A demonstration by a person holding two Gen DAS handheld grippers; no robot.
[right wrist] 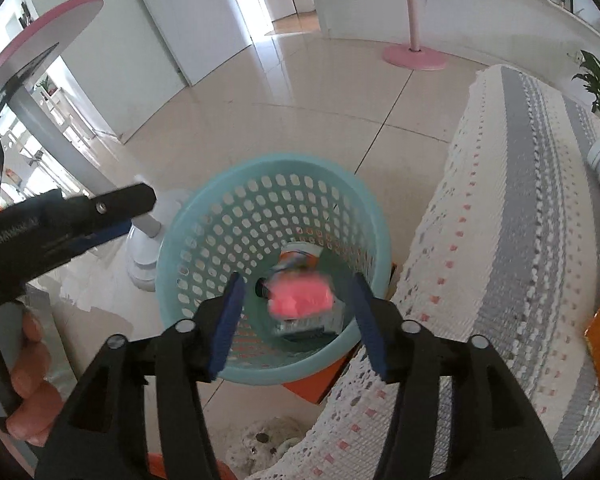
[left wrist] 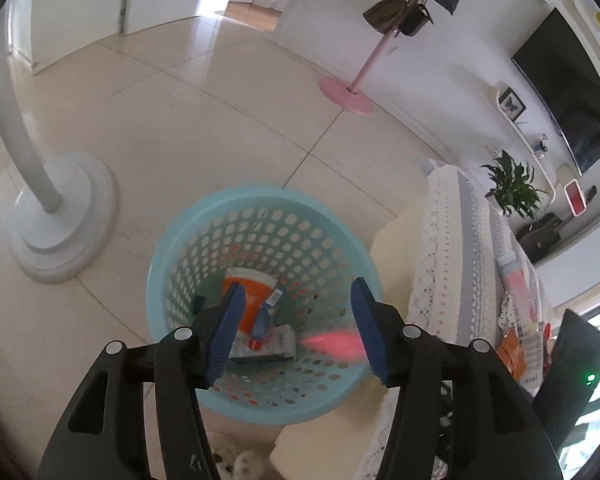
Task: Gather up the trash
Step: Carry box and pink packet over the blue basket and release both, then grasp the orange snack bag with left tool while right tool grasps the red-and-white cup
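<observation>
Right wrist view: pink trash loose between parted fingers above the basket

Right wrist view looks down into the teal perforated basket (right wrist: pixel 274 276) on the tiled floor. The right gripper (right wrist: pixel 296 320) hangs over its near rim, fingers apart. A blurred pink piece of trash (right wrist: pixel 300 296) sits in the gap between them, touching neither finger, over the basket's inside. Deeper in the basket lie an orange cup (right wrist: pixel 300 258) and a small carton.

From the left wrist, the left gripper (left wrist: pixel 296 330) also sits over the basket (left wrist: pixel 260 216), fingers apart and gripping nothing. A pink streak (left wrist: pixel 332 344) shows just inside its right finger. The orange cup (left wrist: pixel 252 292) and a carton (left wrist: pixel 268 346) rest on the basket's bottom. Beside the basket stands a crocheted cover (left wrist: pixel 456 256).
</observation>
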